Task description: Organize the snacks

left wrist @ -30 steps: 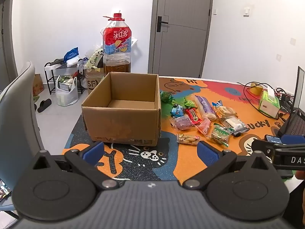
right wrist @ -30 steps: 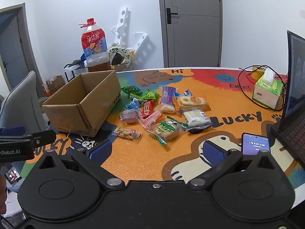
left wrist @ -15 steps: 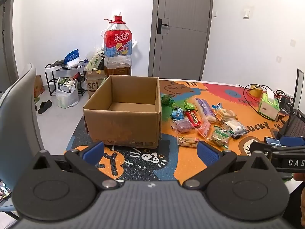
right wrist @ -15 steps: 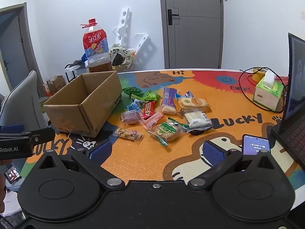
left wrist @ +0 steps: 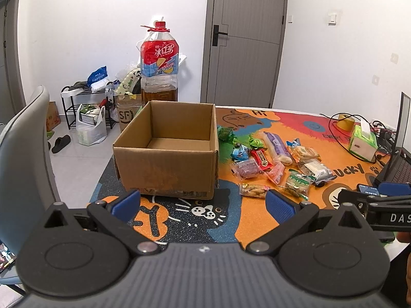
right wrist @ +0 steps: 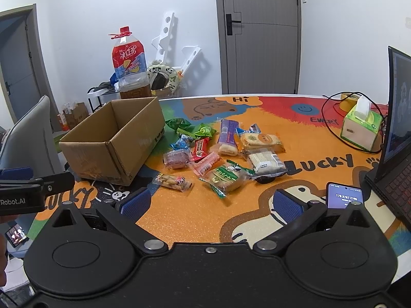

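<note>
Left wrist view: the left gripper hovers over the counter, fingers spread wide and empty; the cardboard box stands at 12 o'clock, the snacks at 1 o'clock.

Right wrist view: the right gripper has its fingers equally spread, touching nothing; snacks lie at 12 o'clock, box at 10 o'clock.

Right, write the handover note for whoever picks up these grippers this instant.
Left hand-held gripper: open, holding nothing, facing the cardboard box.
Right hand-held gripper: open, holding nothing, facing the snack pile.
Box: open-topped, on the table mat, nothing visible inside.
Snacks: all loose on the mat beside the box; the peanut-style packet lies nearest the grippers, the green wafer pack next to it.
Done: nothing packed yet.
Left: probably move every snack packet into the box. Phone, tissue box and laptop sit on the right.
</note>
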